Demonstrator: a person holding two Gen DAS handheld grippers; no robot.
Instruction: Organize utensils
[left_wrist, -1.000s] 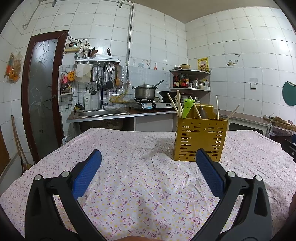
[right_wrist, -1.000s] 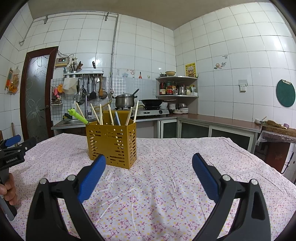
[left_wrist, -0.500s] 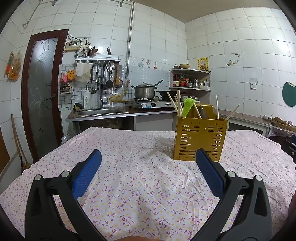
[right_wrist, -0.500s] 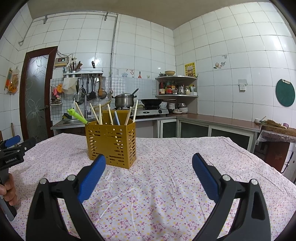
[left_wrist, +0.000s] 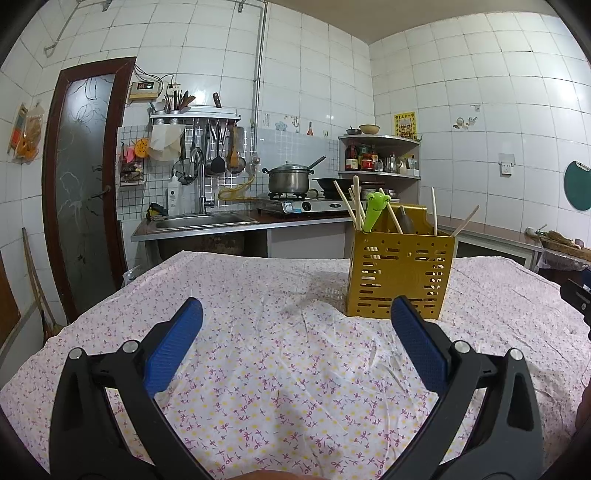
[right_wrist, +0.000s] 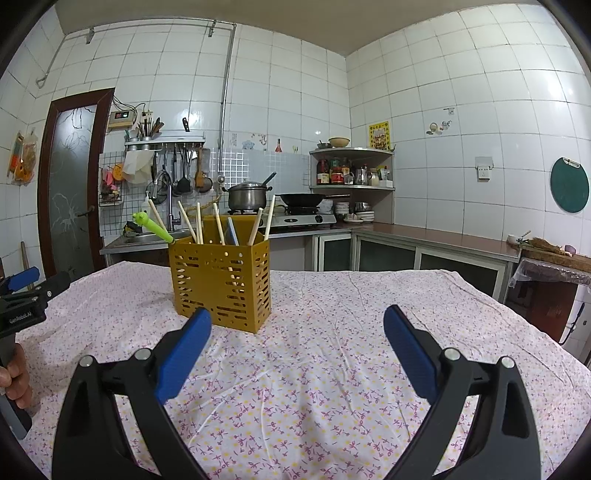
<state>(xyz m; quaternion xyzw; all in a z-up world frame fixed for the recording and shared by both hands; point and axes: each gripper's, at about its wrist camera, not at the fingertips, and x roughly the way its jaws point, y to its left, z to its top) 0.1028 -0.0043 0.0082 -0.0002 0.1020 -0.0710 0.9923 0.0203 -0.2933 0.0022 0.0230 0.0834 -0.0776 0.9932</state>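
The left gripper (left_wrist: 295, 332) hangs over the worktop with its blue-padded jaws spread wide and nothing between them; under them lies only the white cloth with small pink and yellow flowers (left_wrist: 288, 387) that covers the worktop. The right gripper (right_wrist: 297, 334) is the same: jaws wide apart, holding nothing, above bare cloth.

Beyond the left gripper's right jaw tip, just past it, stands the yellow perforated plastic utensil holder (left_wrist: 400, 273). In the right wrist view the holder stands beyond the left jaw tip, close behind it. It is upright on the cloth. Out of its top stick several pale wooden chopsticks (right_wrist: 199, 223), leaning in different directions, a bright green plastic handle shaped like a small animal head (left_wrist: 375, 210) tilted outward, and a grey-blue utensil handle (right_wrist: 232, 230).
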